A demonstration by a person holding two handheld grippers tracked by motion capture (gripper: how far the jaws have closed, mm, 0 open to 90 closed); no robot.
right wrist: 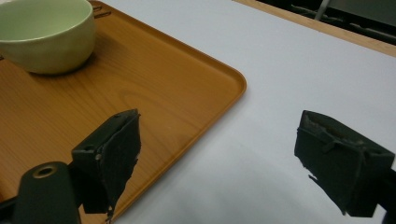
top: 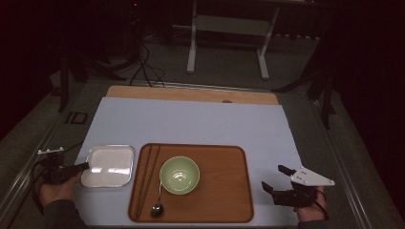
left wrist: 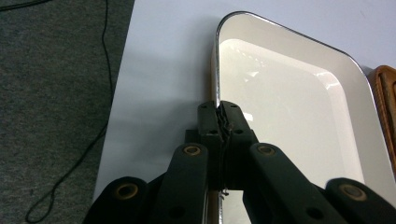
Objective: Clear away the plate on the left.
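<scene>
A white enamel dish (top: 108, 165) with a metal rim lies on the pale sheet left of the wooden tray (top: 224, 191). My left gripper (top: 86, 166) is shut on the dish's left rim; in the left gripper view the jaws pinch the rim (left wrist: 217, 84) of the dish (left wrist: 285, 116) at my left gripper (left wrist: 221, 116). On the tray stand a green bowl (top: 179, 174), dark chopsticks (top: 145, 176) and a spoon (top: 158, 206). My right gripper (top: 277, 179) hangs open right of the tray, nothing between its jaws. In the right gripper view my right gripper (right wrist: 219, 149) straddles the corner of the tray (right wrist: 140, 88), the bowl (right wrist: 46, 32) beyond.
A pale blue sheet (top: 200, 124) covers the wooden tabletop (top: 191, 93), whose far edge shows. Grey carpeted floor (left wrist: 51, 102) with cables lies left of the table. A white table frame (top: 229, 38) stands beyond in the dark.
</scene>
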